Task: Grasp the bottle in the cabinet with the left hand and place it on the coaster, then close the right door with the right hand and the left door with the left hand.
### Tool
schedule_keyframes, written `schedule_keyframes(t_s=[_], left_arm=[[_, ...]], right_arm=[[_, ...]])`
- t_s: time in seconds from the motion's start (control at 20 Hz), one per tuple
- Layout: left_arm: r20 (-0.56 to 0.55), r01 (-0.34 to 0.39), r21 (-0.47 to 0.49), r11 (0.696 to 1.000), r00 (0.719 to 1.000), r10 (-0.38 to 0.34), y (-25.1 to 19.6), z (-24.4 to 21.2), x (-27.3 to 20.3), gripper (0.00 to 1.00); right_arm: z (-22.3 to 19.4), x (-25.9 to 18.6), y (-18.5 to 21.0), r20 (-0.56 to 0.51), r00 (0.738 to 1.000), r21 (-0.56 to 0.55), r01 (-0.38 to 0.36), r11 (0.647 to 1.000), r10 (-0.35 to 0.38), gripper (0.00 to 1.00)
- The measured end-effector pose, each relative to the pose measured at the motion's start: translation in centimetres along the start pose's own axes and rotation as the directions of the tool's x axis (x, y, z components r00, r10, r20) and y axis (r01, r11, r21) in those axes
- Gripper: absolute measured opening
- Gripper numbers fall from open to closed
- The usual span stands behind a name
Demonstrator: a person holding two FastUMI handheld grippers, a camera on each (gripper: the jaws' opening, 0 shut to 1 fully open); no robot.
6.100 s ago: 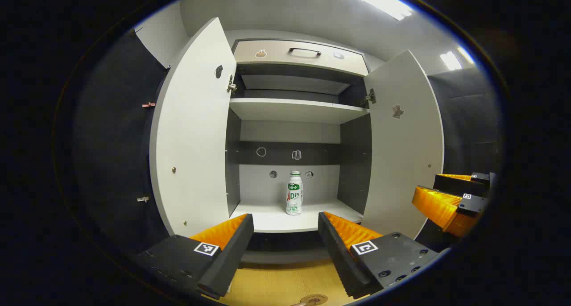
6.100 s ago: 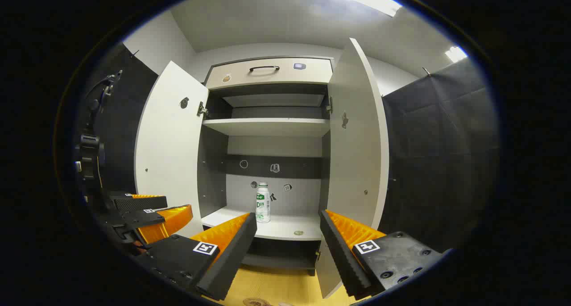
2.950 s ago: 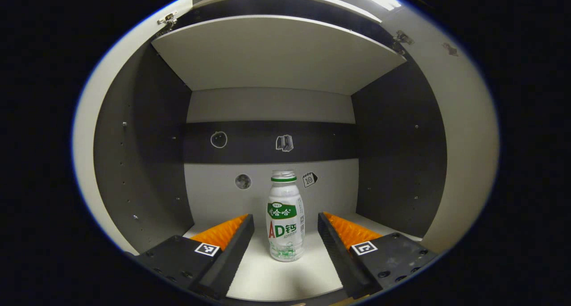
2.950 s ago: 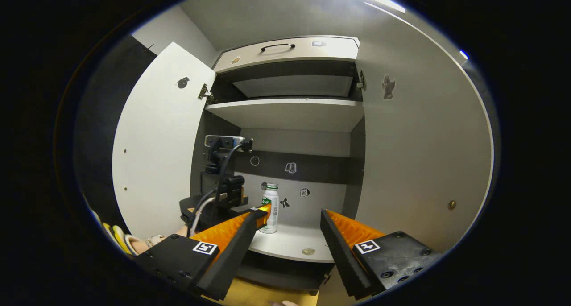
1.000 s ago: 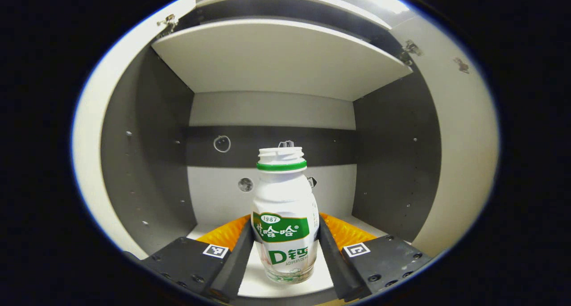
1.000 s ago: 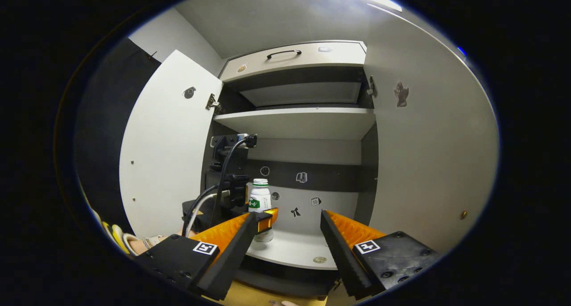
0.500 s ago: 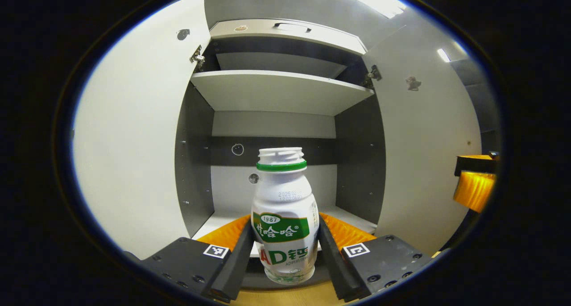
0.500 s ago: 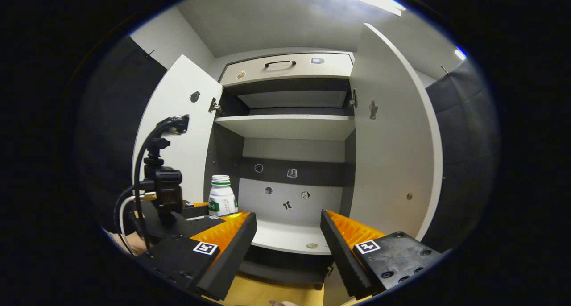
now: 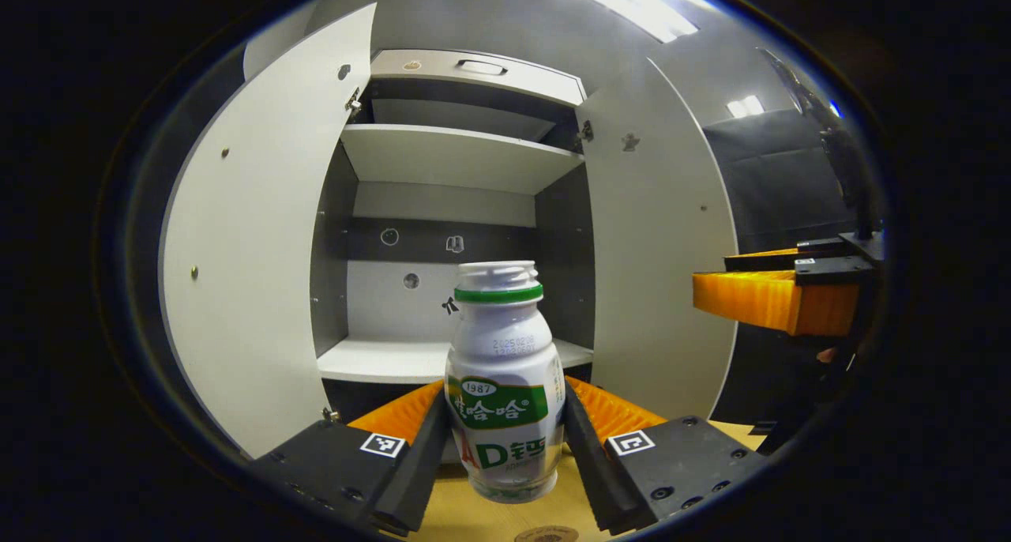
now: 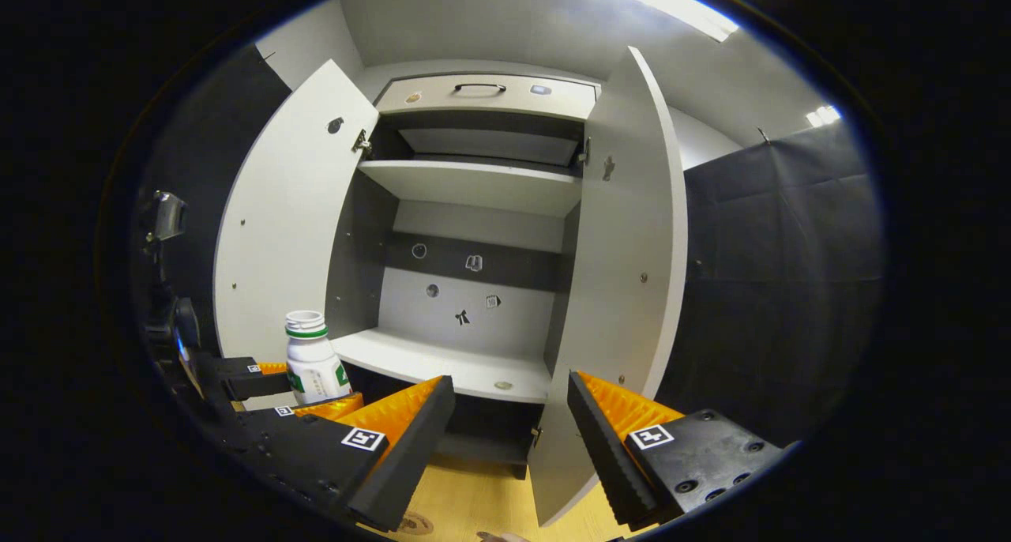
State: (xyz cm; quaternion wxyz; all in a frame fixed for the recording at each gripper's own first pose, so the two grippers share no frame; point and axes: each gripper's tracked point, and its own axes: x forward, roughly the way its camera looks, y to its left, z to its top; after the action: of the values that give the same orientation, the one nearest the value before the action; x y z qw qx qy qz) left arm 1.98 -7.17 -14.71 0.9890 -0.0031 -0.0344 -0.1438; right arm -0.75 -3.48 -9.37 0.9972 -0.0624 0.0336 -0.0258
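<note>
Left gripper (image 9: 505,439): both fingers press the lower body of the bottle, one on each side. In the right gripper view it appears at the lower left (image 10: 304,396), with the bottle between its fingers.

Bottle (image 9: 504,384): upright, white with a green band under an open threaded neck; no cap visible. It is held clear of the cabinet, in front of the lower shelf's front edge, above the wooden tabletop. Also seen in the right gripper view (image 10: 312,366), in front of the left door's lower part.

Right gripper (image 10: 509,423): fingers spread wide, nothing between them; pointed at the lower edge of the right door. In the left gripper view it shows at the right edge (image 9: 778,289), level, beside the right door's outer side.

Cabinet (image 10: 474,186): both doors stand open. Left door (image 9: 261,250) swung out wide; right door (image 9: 655,250) likewise open.

Lower shelf (image 9: 379,360): a small round item (image 10: 503,385) lies near its front edge, right of centre; its kind cannot be told.

Drawer (image 10: 486,95): closed, at the cabinet top, with a dark handle.

Coaster (image 9: 546,534): a round disc on the tabletop (image 9: 458,510) at the near edge, just below the held bottle, not touching it.
</note>
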Motion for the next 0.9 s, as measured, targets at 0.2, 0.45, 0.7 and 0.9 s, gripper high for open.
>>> schedule_keyframes(t_s=[0.2, 0.45, 0.7, 0.9], left_arm=[[-0.027, 0.027, -0.014, 1.000, 0.999, -0.027, -2.3, -7.1, -1.2, 0.78], [-0.063, -0.018, 0.030, 0.999, 0.998, 0.020, -3.2, -15.4, -0.3, 0.78], [-0.104, -0.074, 0.026, 0.997, 0.992, 0.076, -3.8, -21.3, 0.1, 0.78], [-0.106, -0.118, 0.072, 0.990, 0.986, 0.125, -4.0, -23.8, 0.1, 0.78]], right_arm=[[-5.7, -0.3, -0.6, -0.076, 0.997, 0.006, 0.021, 1.000, -0.020, 0.96], [-11.3, 0.2, -1.1, -0.093, 0.996, -0.040, 0.005, 0.999, -0.009, 0.96], [-16.1, 0.2, -0.9, -0.151, 0.988, -0.047, -0.044, 0.998, 0.037, 0.96], [-17.2, 0.3, -1.1, -0.150, 0.986, -0.016, -0.075, 0.997, 0.072, 0.97]])
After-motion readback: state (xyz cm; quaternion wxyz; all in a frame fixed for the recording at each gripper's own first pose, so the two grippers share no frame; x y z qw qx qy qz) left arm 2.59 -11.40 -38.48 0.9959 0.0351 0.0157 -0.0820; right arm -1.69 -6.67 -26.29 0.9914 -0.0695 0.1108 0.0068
